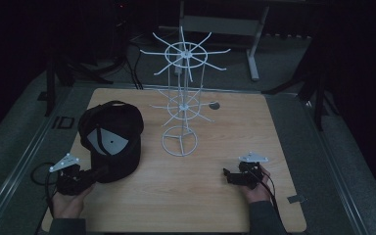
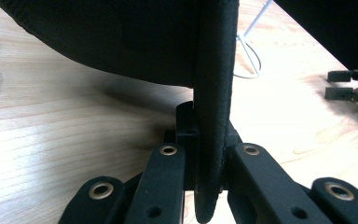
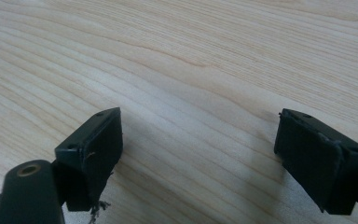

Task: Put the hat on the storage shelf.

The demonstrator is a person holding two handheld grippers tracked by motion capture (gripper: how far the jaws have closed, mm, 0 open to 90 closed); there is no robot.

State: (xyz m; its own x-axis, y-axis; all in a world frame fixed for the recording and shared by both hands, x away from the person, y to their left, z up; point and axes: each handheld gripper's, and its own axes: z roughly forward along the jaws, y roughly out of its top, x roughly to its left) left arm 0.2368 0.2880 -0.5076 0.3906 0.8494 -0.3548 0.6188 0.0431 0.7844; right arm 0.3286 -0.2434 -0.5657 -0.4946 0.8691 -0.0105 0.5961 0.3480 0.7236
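The left gripper is clamping the brim of the black cap, which is lying left of the white wire rack, while the right gripper is sitting released, 0 hooks filled, hanging presumably pending.

My two handheld grippers — the left gripper and the right gripper — are matte black, each topped by a grey three-cornered plate marked with small dark dots. A black cable loops out from the left one; another trails back from the right, along my dark sleeve. In the left gripper view, brass-coloured eyelets ring the pivot holes of the black linkage bars. In the right gripper view, the fingers end in blocky black pads with small screw holes — one pad's lower edge is frayed.
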